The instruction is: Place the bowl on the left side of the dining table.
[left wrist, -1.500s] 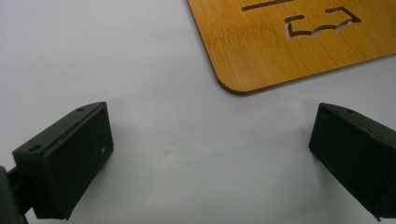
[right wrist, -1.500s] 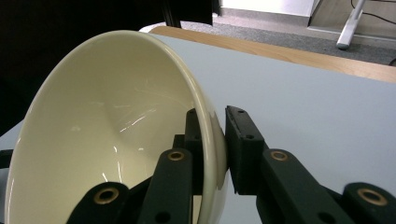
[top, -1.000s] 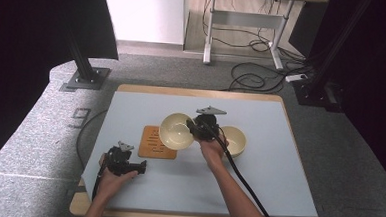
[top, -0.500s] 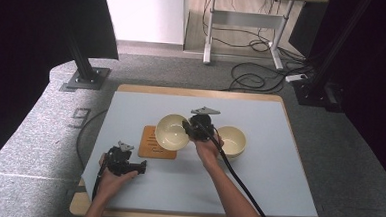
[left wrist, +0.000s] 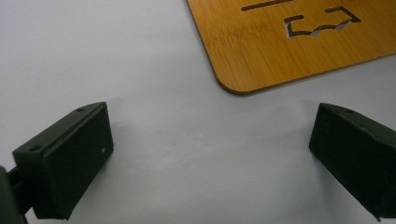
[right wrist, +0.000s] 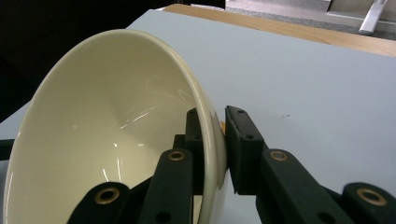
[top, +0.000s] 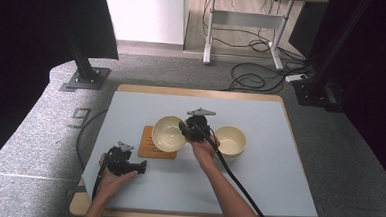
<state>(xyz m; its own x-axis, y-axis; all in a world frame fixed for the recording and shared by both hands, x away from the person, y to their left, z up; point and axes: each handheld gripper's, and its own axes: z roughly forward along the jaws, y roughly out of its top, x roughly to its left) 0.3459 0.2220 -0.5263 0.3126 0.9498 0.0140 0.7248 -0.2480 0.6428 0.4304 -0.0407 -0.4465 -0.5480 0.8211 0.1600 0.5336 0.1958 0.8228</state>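
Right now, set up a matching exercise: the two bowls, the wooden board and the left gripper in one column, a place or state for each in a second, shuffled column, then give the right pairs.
Things
1. held bowl
2. second bowl
3. wooden board
4. left gripper

Places or states
A. lies flat on the table, with slots cut through it
B. open, low over bare table near the board's corner
C. clamped by its rim in the right gripper, over the board
D. stands upright on the table, apart from both grippers

Pairs: 1-C, 2-D, 3-A, 4-B
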